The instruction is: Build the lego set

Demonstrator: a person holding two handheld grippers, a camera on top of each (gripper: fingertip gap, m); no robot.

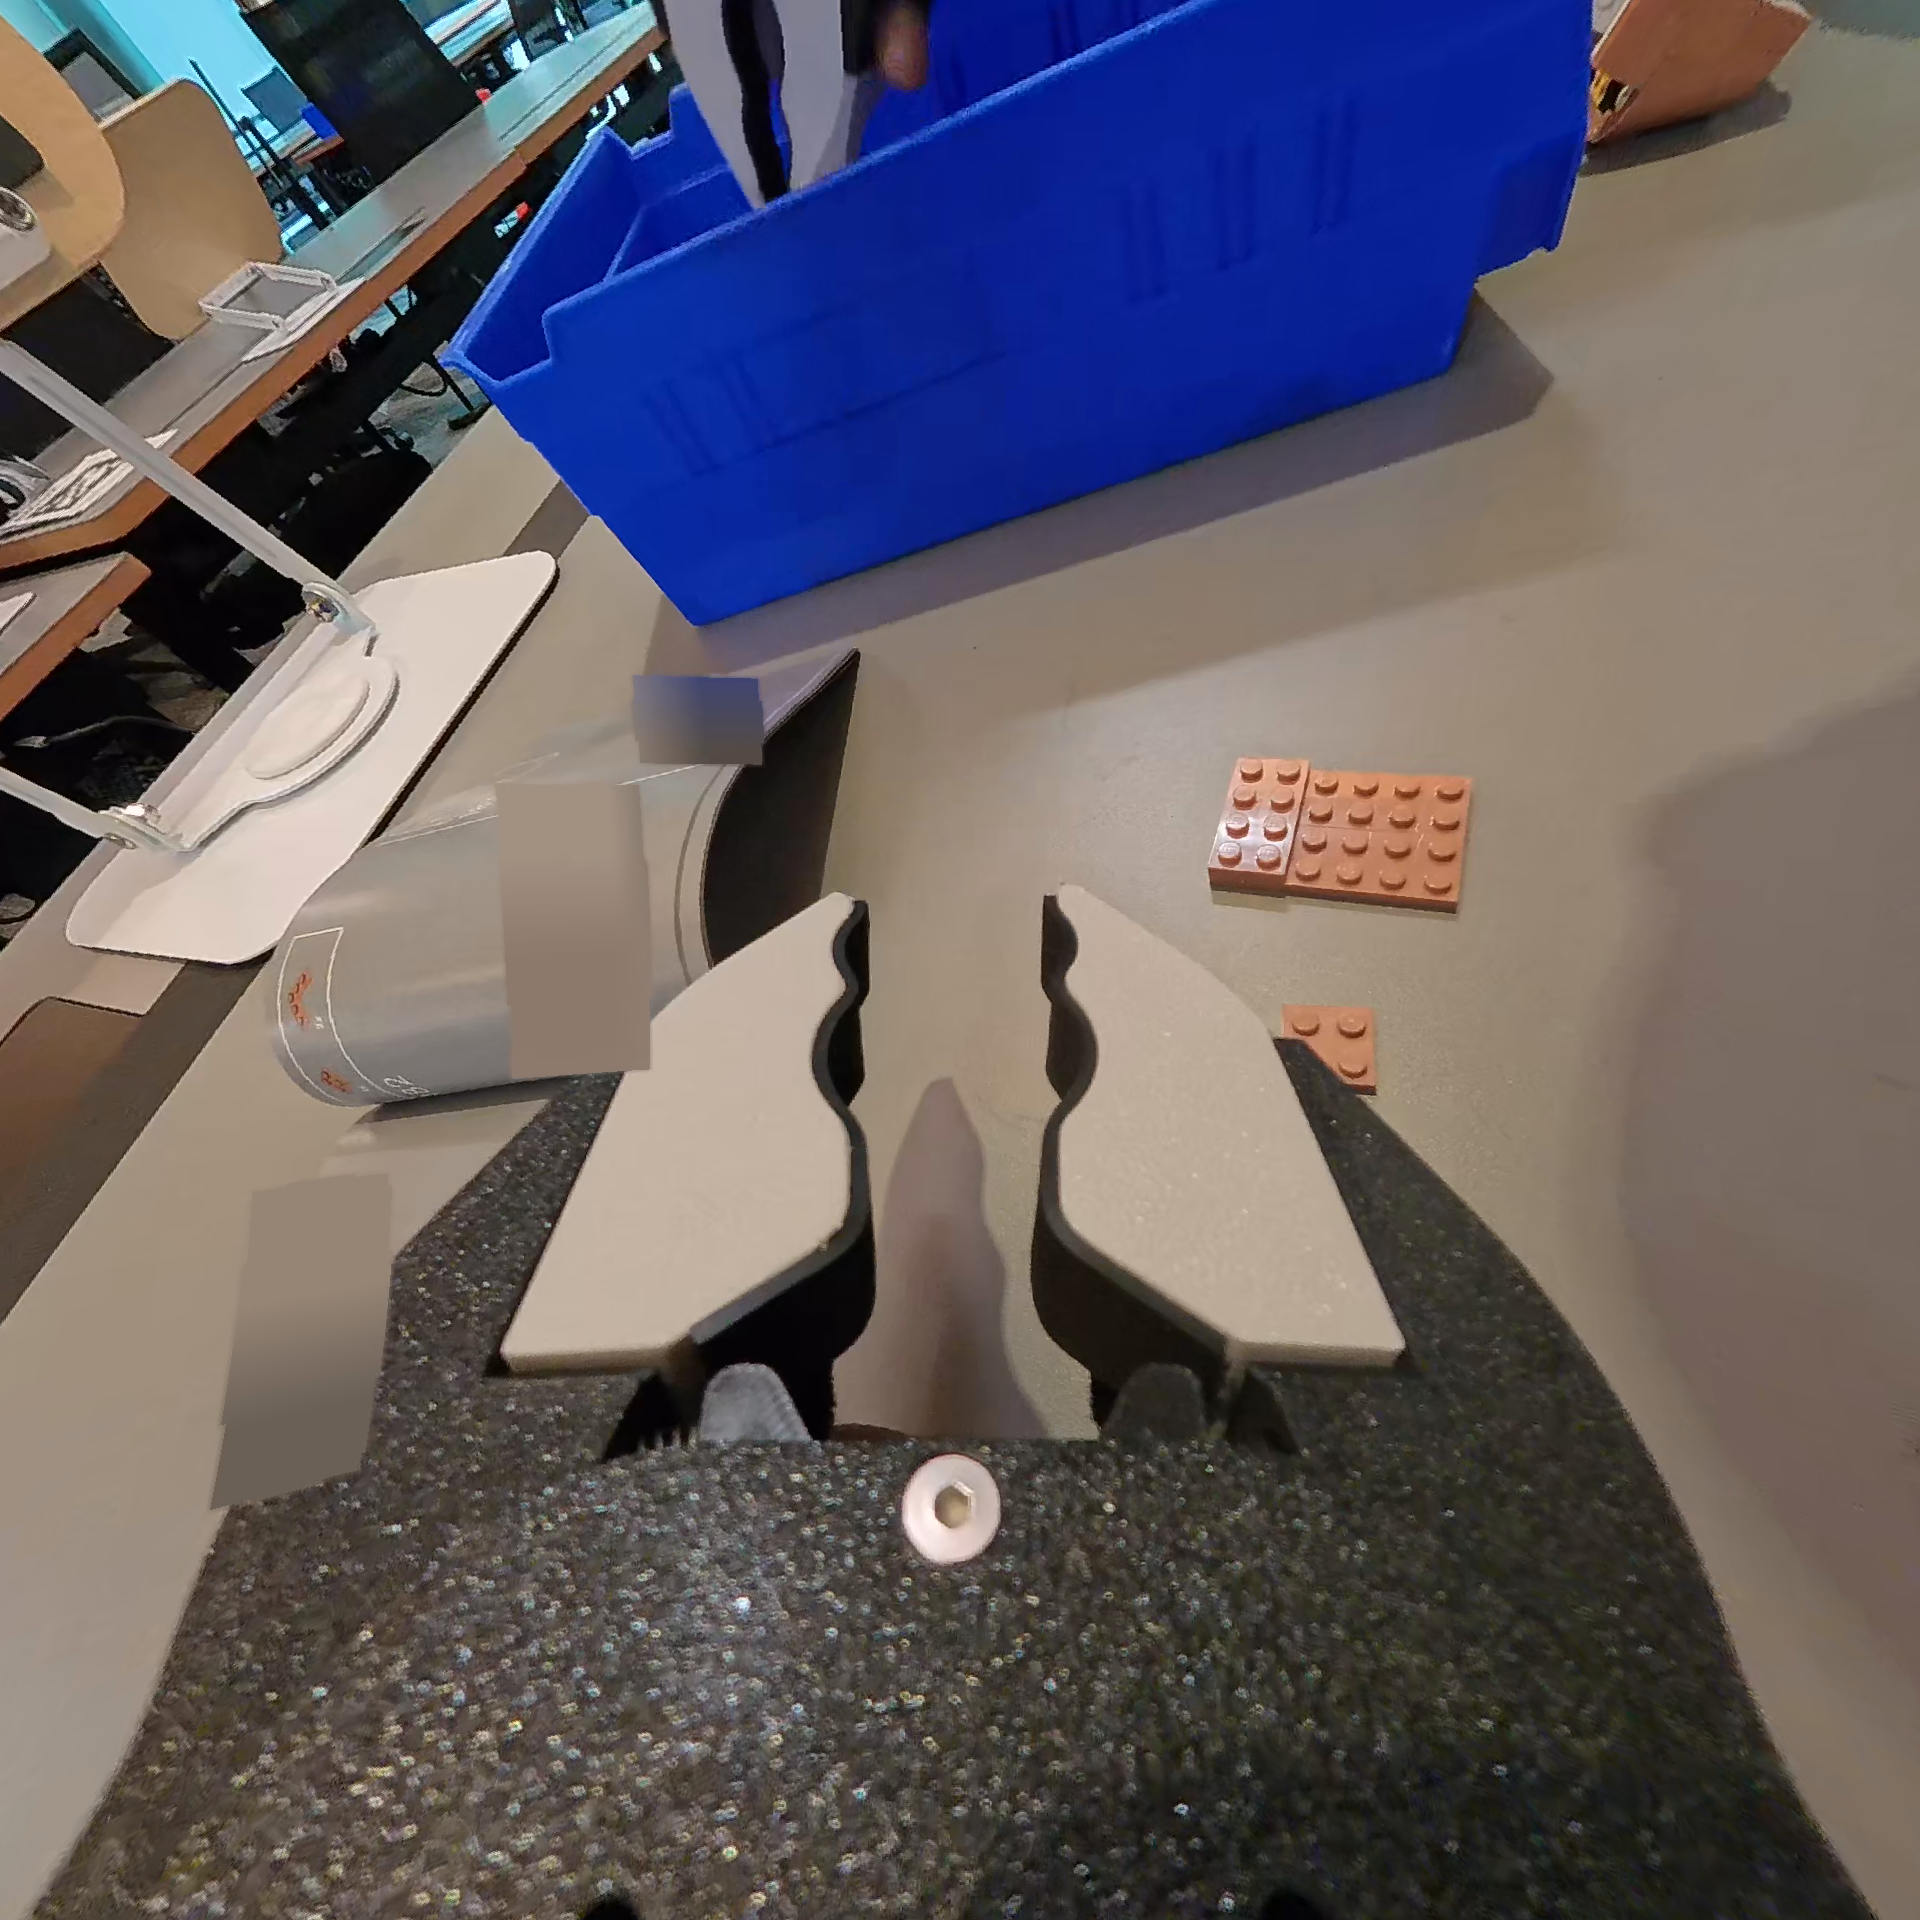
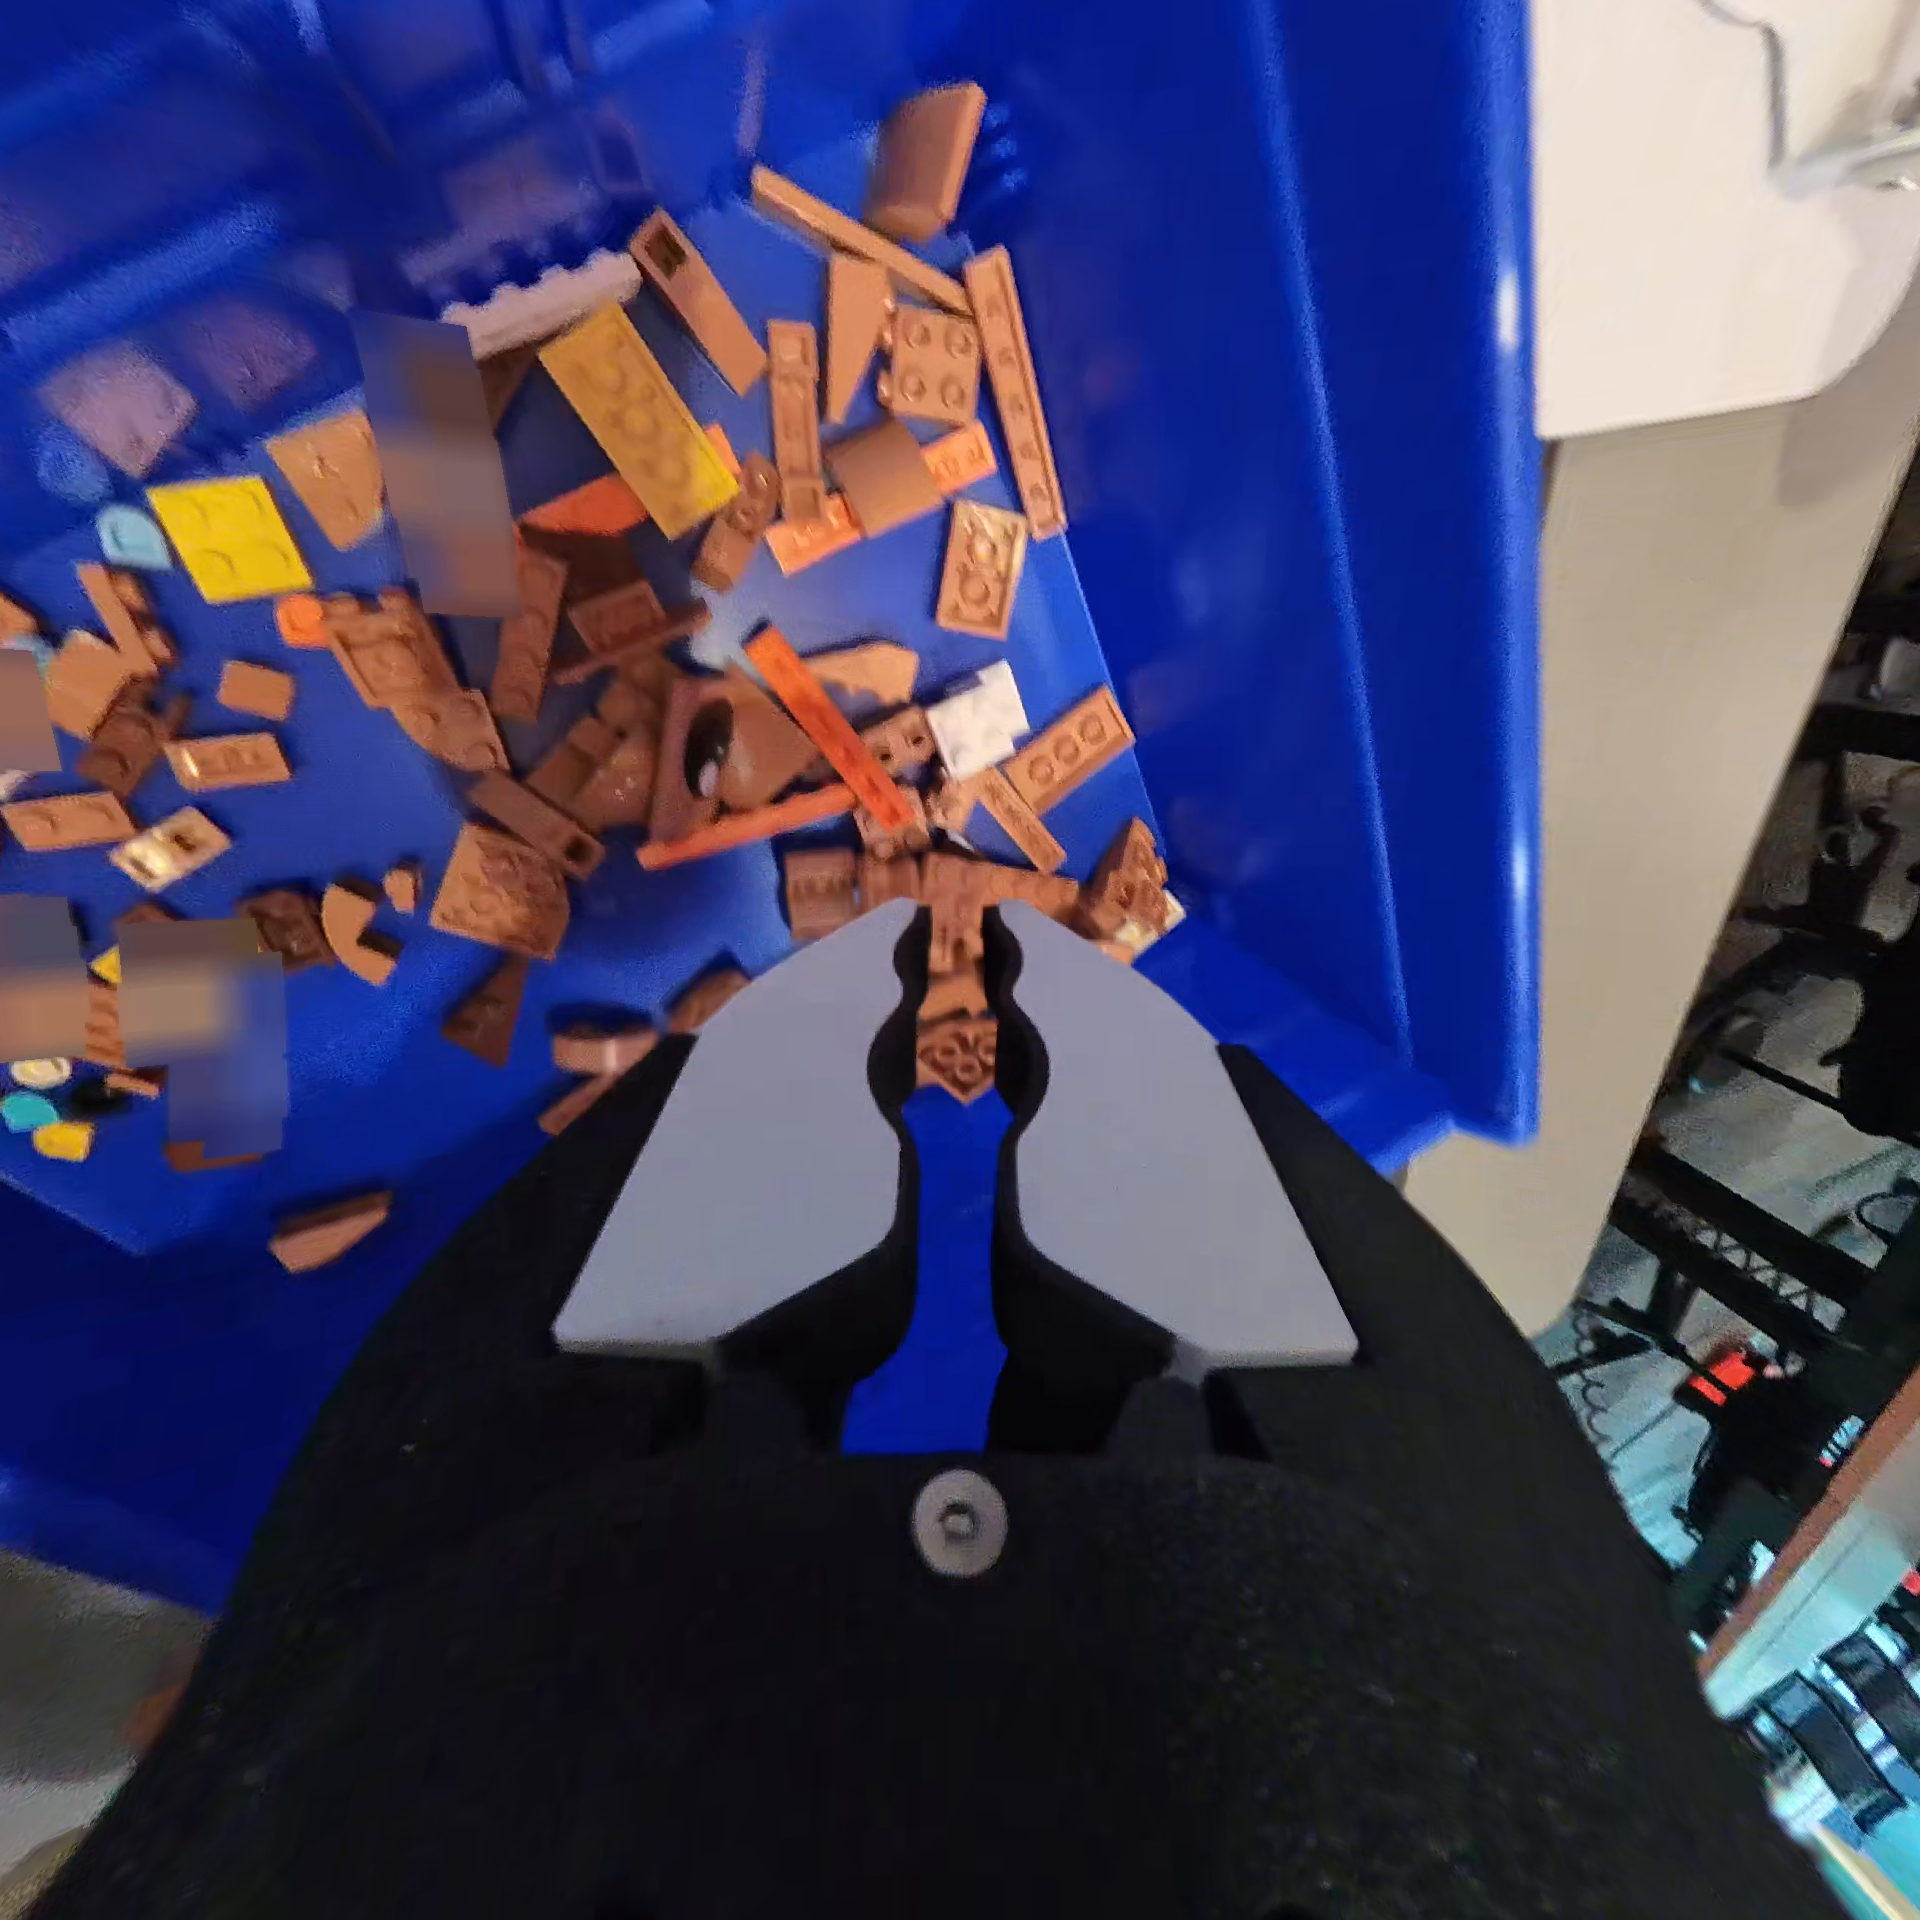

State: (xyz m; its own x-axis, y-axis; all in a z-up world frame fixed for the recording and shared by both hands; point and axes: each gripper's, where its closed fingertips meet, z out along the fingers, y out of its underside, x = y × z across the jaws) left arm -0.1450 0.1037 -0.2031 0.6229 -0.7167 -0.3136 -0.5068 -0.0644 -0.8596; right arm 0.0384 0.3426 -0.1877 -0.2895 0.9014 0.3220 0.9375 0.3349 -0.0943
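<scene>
In the left wrist view, joined brown plates (image 1: 1342,834) lie flat on the grey table, ahead and right of my left gripper (image 1: 954,914), which is open and empty above the table. A small brown plate (image 1: 1333,1042) lies beside its right finger. In the right wrist view, my right gripper (image 2: 956,914) is inside the blue bin (image 2: 1299,520), shut on a brown plate (image 2: 954,992) held between its fingers. Several loose brown, orange and yellow pieces (image 2: 644,644) cover the bin floor.
The blue bin (image 1: 1039,343) stands at the back of the table in the left wrist view. A grey booklet or box (image 1: 436,935) lies at the left, with a white stand base (image 1: 312,748) beyond it. A cardboard box (image 1: 1683,73) sits at the far right. My hands' fingertips stand some 30 centimeters from each other.
</scene>
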